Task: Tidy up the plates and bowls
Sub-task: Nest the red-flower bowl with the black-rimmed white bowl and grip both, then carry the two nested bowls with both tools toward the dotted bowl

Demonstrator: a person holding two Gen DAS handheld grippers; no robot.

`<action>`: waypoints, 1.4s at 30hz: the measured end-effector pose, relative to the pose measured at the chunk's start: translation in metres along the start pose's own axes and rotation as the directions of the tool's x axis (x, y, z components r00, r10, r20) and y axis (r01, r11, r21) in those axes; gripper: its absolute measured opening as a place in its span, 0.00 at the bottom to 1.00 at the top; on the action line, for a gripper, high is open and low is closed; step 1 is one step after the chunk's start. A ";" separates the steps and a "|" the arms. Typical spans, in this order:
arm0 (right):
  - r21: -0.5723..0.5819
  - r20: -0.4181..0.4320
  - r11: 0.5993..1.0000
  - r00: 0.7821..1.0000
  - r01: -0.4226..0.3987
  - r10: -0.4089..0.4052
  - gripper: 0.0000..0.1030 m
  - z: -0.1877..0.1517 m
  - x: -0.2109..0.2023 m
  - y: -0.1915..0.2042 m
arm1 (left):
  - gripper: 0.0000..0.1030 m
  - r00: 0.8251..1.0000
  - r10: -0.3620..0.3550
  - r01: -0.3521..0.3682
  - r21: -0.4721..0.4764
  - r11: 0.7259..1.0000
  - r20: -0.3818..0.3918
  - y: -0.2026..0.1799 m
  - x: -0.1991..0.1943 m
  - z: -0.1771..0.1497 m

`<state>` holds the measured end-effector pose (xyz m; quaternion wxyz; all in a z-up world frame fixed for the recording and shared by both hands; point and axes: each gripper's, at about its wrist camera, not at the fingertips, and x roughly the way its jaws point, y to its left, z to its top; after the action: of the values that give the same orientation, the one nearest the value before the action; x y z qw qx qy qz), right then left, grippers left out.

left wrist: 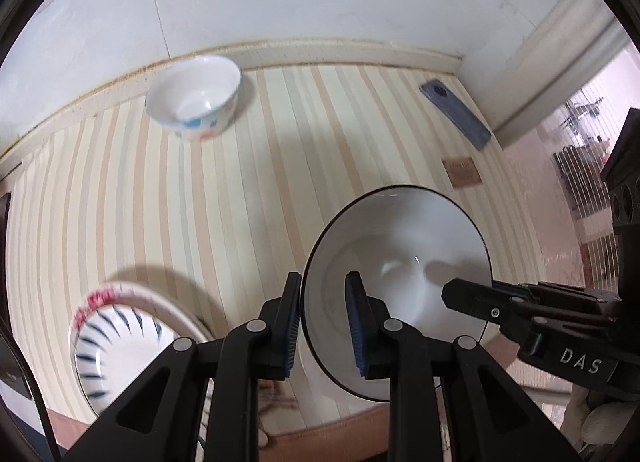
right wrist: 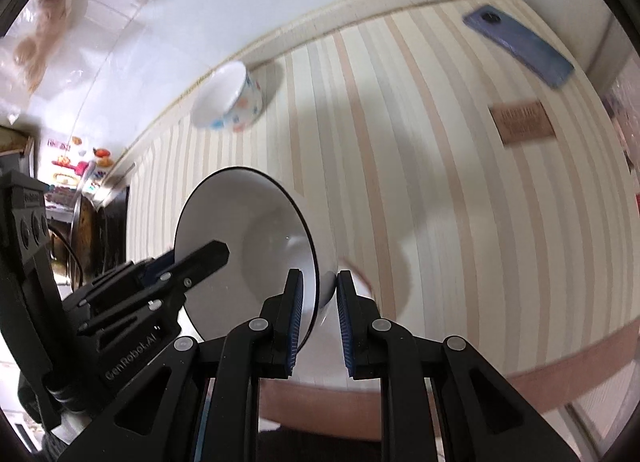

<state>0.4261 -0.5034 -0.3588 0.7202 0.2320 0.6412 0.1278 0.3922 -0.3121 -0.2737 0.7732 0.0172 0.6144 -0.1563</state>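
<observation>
Left wrist view: floral bowl (left wrist: pixel 195 96), phone (left wrist: pixel 456 113), striped bowl (left wrist: pixel 108 338) surround black-rimmed bowl (left wrist: pixel 396 262).

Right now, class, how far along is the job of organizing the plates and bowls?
Done: a blue-striped bowl already sits on a plate. In hand: both the left claw and right claw straddle the rim of the black-rimmed white bowl. Left: the spotted bowl stands alone by the wall.

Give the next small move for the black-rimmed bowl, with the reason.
Probably carry the black-rimmed bowl left and lower it toward the striped bowl on its plate. Both grippers, left and right, straddle its rim on opposite sides, it looks tilted and lifted, and that stack looks nearest.
</observation>
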 end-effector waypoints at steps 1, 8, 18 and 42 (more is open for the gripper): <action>0.003 -0.004 1.000 1.000 0.002 -0.002 0.18 -0.006 0.001 -0.002 | 0.19 1.000 0.001 -0.001 0.002 1.000 -0.005 0.000 0.000 -0.004; 0.030 -0.041 0.999 0.999 0.019 -0.018 0.18 -0.036 0.019 -0.015 | 0.19 0.999 0.033 -0.032 0.038 0.999 -0.036 -0.010 0.019 -0.026; 0.020 -0.067 0.999 0.997 0.041 -0.040 0.18 -0.040 0.033 -0.021 | 0.19 0.996 0.066 -0.064 0.040 0.997 -0.063 -0.006 0.037 -0.033; 0.030 -0.096 0.999 0.995 -0.031 0.034 0.19 -0.028 0.021 -0.024 | 0.20 0.999 0.045 -0.045 -0.012 0.999 0.020 0.002 0.006 -0.027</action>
<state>0.3993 -0.5092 -0.3909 0.6829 0.2460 0.6732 0.1415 0.3684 -0.3057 -0.2859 0.7829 0.0248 0.6067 -0.1355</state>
